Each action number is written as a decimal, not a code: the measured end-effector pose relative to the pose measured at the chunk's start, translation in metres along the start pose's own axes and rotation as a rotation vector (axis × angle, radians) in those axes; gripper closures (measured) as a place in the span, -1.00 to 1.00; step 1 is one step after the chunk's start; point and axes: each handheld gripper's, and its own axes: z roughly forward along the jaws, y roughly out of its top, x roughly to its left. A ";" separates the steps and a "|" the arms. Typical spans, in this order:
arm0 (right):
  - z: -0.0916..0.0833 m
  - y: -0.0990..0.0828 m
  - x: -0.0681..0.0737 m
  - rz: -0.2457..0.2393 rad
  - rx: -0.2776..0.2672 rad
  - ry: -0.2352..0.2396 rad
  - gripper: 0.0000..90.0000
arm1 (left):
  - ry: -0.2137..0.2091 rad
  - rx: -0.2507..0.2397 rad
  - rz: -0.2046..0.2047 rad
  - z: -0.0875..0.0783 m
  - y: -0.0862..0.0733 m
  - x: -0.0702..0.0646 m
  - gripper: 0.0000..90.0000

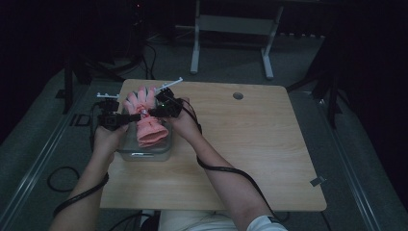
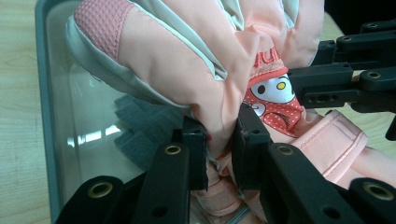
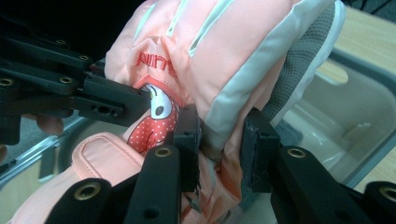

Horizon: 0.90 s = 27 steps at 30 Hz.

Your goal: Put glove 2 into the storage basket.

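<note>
Glove (image 1: pixel 146 120) fabric is pinched between both my tongs, left gripper (image 2: pixel 223 140) and right gripper (image 3: pixel 222 140) clamped on opposite edges just above the clear container (image 1: pixel 144 153) beneath them, and uneven lowering could snag 1 cuff on its rim.

Black hand-held gripper (image 2: pixel 219 154) jaws, brass-ringed rivets (several), trailing black cables, white sleeve (image 1: pixel 262 224)
</note>
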 end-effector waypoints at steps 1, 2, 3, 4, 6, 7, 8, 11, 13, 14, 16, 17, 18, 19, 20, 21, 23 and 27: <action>0.003 -0.002 -0.002 0.006 0.007 -0.001 0.58 | 0.002 0.009 -0.004 0.003 -0.001 0.001 0.71; 0.003 -0.002 -0.002 0.006 0.007 -0.001 0.58 | 0.002 0.009 -0.004 0.003 -0.001 0.001 0.71; 0.006 -0.004 -0.003 0.012 0.014 -0.004 0.58 | 0.004 0.027 -0.015 0.010 -0.003 0.005 0.71; 0.012 -0.007 -0.006 0.018 0.029 -0.003 0.58 | 0.003 0.036 -0.022 0.012 -0.004 0.007 0.71; 0.018 -0.009 -0.008 0.023 0.045 -0.006 0.58 | 0.004 0.054 -0.030 0.017 -0.005 0.010 0.71; 0.021 -0.011 -0.008 0.024 0.054 -0.006 0.58 | 0.005 0.066 -0.030 0.019 -0.007 0.011 0.71; 0.021 -0.011 -0.008 0.024 0.054 -0.006 0.58 | 0.005 0.066 -0.030 0.019 -0.007 0.011 0.71; 0.029 -0.019 -0.011 0.038 0.091 -0.007 0.57 | 0.025 0.104 -0.016 0.028 -0.011 0.011 0.70; 0.031 -0.021 -0.013 0.038 0.095 -0.004 0.57 | 0.035 0.112 -0.011 0.029 -0.012 0.010 0.70; 0.031 -0.022 -0.013 0.040 0.098 -0.005 0.56 | 0.046 0.116 -0.007 0.030 -0.012 0.009 0.70; 0.033 -0.023 -0.013 0.036 0.105 -0.008 0.56 | 0.074 0.131 0.010 0.032 -0.011 0.006 0.69; 0.034 -0.024 -0.014 0.038 0.112 -0.007 0.55 | 0.080 0.137 0.013 0.033 -0.011 0.005 0.68; 0.035 -0.024 -0.015 0.045 0.118 -0.007 0.54 | 0.081 0.142 0.012 0.034 -0.010 0.005 0.68; 0.035 -0.024 -0.016 0.049 0.122 -0.005 0.54 | 0.079 0.149 0.007 0.035 -0.010 0.006 0.67; 0.036 -0.023 -0.017 0.055 0.132 -0.005 0.53 | 0.077 0.155 0.002 0.037 -0.010 0.007 0.66; 0.037 -0.023 -0.018 0.059 0.140 -0.009 0.53 | 0.079 0.157 -0.001 0.038 -0.010 0.007 0.65; 0.039 -0.024 -0.019 0.065 0.145 -0.012 0.52 | 0.093 0.157 -0.009 0.040 -0.009 0.007 0.62; 0.043 -0.023 -0.025 0.092 0.142 -0.011 0.41 | 0.107 0.147 -0.047 0.041 -0.009 0.010 0.46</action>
